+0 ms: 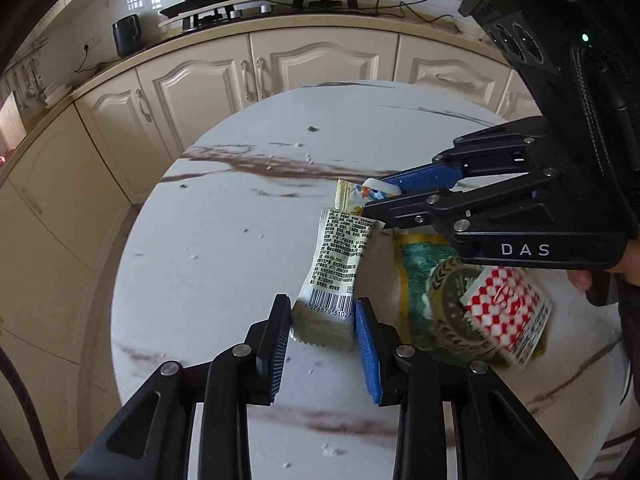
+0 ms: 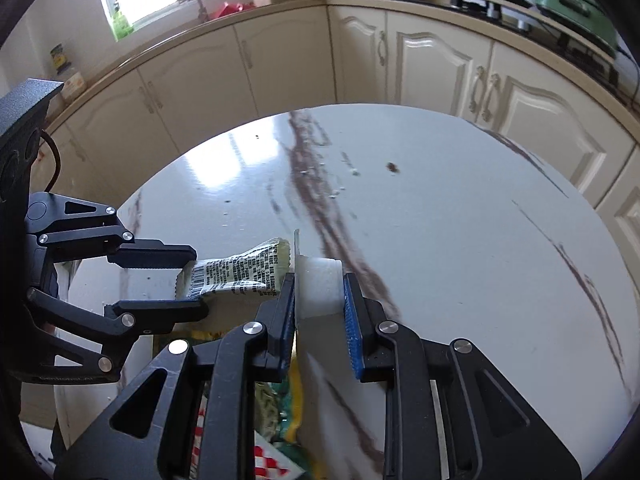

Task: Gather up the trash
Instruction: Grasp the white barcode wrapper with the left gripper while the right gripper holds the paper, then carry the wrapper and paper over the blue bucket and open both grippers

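Note:
A white snack wrapper [image 1: 340,264] with black print and a barcode is pinched at its barcode end by my left gripper [image 1: 322,340]. From the right wrist view the same wrapper [image 2: 236,274] sticks out sideways from the left gripper [image 2: 192,284]. My right gripper [image 2: 320,300] is shut on a white foam-like piece [image 2: 320,286]. In the left wrist view the right gripper [image 1: 376,194] reaches in from the right, with a small colourful wrapper [image 1: 352,196] at its tips. A green and yellow bag [image 1: 424,280] and a blurred red-checkered packet [image 1: 504,312] lie under it.
All of this is over a round white marble table [image 1: 224,248] with brown veins, crumbs and a dark speck [image 1: 312,129]. Cream kitchen cabinets [image 1: 208,84] curve behind it, under a counter with a stove, a pan and a green cooker. A person's hand [image 1: 580,280] holds the right gripper.

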A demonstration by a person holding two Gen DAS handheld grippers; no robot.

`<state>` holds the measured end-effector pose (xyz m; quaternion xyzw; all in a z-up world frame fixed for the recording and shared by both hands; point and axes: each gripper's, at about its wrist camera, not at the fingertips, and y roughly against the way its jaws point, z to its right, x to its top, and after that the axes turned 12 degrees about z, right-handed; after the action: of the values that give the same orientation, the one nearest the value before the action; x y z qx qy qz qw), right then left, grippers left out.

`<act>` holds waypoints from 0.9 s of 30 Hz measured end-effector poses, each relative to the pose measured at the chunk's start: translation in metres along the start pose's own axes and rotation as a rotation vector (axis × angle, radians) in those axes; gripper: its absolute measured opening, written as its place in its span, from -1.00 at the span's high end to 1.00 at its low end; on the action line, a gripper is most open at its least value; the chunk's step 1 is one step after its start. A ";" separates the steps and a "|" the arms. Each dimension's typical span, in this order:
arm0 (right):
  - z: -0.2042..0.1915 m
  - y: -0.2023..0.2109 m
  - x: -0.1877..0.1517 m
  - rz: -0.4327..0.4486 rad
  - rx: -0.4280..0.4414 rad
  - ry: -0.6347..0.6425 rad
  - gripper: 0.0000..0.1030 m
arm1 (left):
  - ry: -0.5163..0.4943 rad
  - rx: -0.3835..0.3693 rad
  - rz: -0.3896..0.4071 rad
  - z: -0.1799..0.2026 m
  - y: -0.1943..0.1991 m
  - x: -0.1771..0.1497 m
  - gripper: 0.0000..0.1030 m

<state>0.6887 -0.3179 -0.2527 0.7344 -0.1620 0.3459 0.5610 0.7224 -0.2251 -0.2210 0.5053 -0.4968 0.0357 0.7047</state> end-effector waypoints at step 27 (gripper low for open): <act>-0.097 0.063 -0.019 0.103 -0.063 -0.124 0.58 | 0.172 0.001 0.195 -0.021 0.154 -0.046 0.89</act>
<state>0.6046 -0.2502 -0.2081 0.7270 -0.2449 0.3229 0.5542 0.6279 -0.1135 -0.1510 0.4500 -0.4811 0.1477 0.7377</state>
